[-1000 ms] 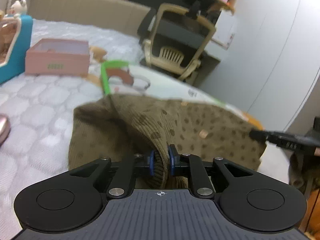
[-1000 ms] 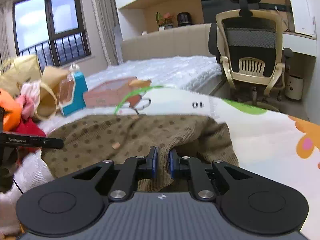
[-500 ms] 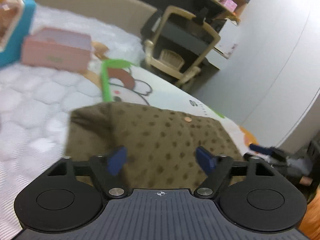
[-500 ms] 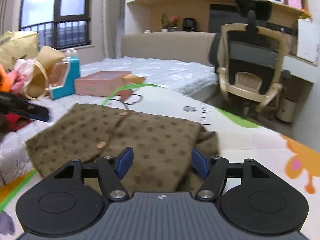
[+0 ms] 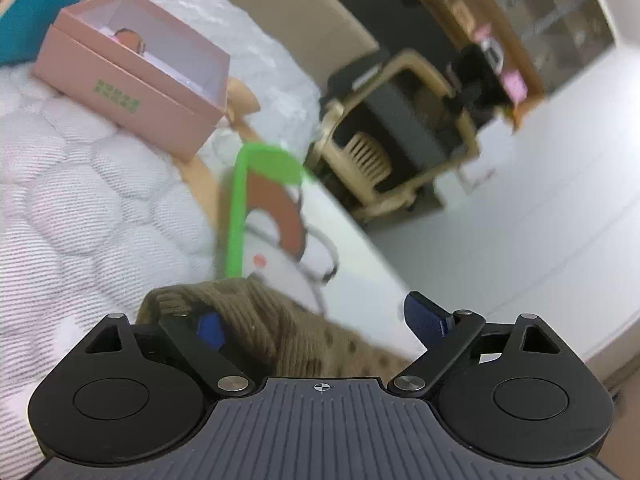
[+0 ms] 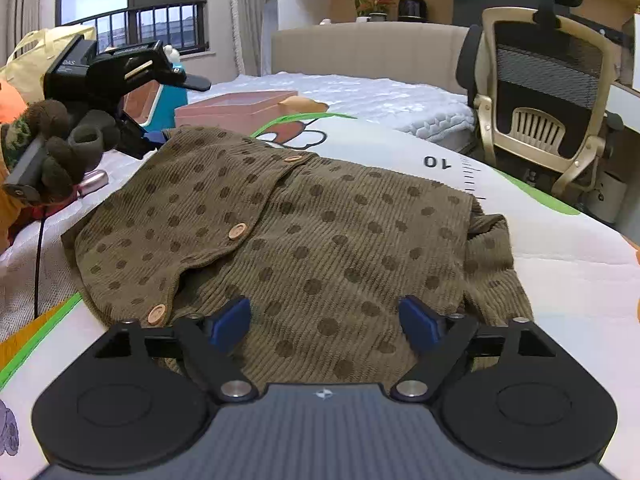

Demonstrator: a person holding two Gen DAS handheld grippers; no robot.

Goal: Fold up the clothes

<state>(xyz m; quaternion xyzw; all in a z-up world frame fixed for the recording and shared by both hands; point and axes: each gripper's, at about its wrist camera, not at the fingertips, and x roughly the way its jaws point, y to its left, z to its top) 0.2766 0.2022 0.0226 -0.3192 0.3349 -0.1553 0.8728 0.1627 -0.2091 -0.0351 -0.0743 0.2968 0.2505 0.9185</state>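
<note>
Both pairs of jaws now stand apart, letting the spotted cardigan lie flat on the mat; left gripper hovers at its ten-o'clock corner, right gripper at six.

Both wrist views sit low over the bed, sharing the cardigan; chair beyond.

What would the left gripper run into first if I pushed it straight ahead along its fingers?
Most likely the olive dotted garment: its ribbed edge already bunches between the open left gripper fingers, close to the left pad. Beyond it lies the printed play mat. Depth is hard to judge in this blurred view.
</note>
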